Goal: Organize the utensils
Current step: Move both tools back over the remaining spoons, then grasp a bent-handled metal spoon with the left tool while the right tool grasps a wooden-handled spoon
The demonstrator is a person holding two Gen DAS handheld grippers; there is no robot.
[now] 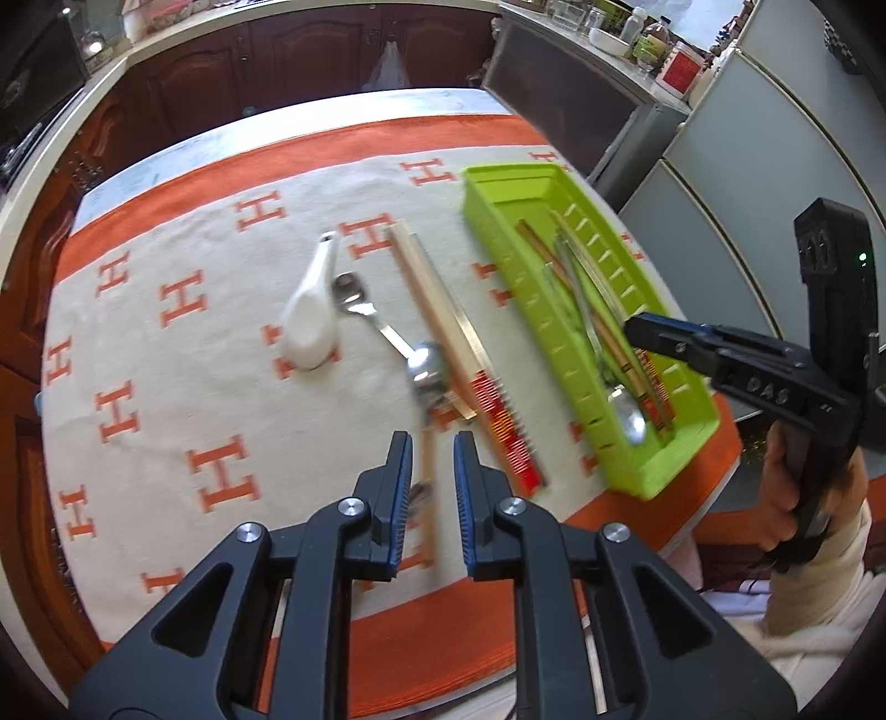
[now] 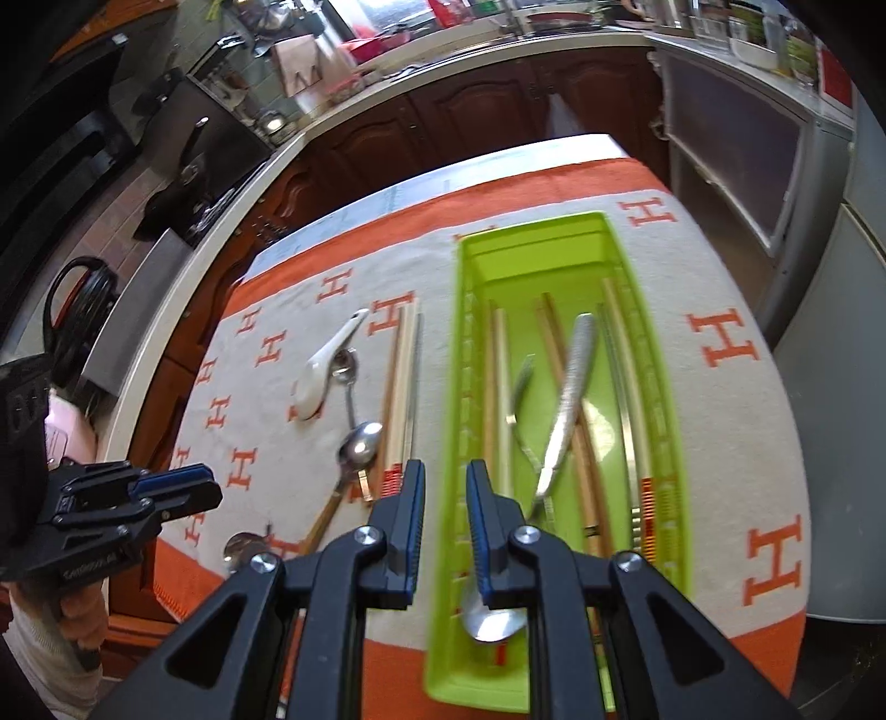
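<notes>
A green utensil tray (image 1: 653, 471) (image 2: 653, 399) on the cloth holds chopsticks (image 2: 559, 376), a metal spoon (image 2: 570, 399) and a fork. On the cloth lie a white ceramic spoon (image 1: 310, 315) (image 2: 326, 365), a metal spoon (image 1: 387, 332) (image 2: 360, 437), wooden chopsticks (image 1: 437, 321) (image 2: 401, 382) with red-striped ends, and a wooden-handled spoon (image 1: 426, 476) (image 2: 277, 537). My left gripper (image 1: 433, 459) (image 2: 183, 487) is open and empty, above the wooden-handled spoon's handle. My right gripper (image 2: 446, 487) (image 1: 637, 332) is open and empty over the tray's near left wall.
The orange-and-cream cloth (image 1: 166, 387) covers the table. Dark wooden cabinets (image 1: 249, 72) line the far side, a counter with jars (image 1: 653, 44) sits back right, and grey panels (image 1: 747, 183) stand right. A stove with pans (image 2: 194, 166) is to the left.
</notes>
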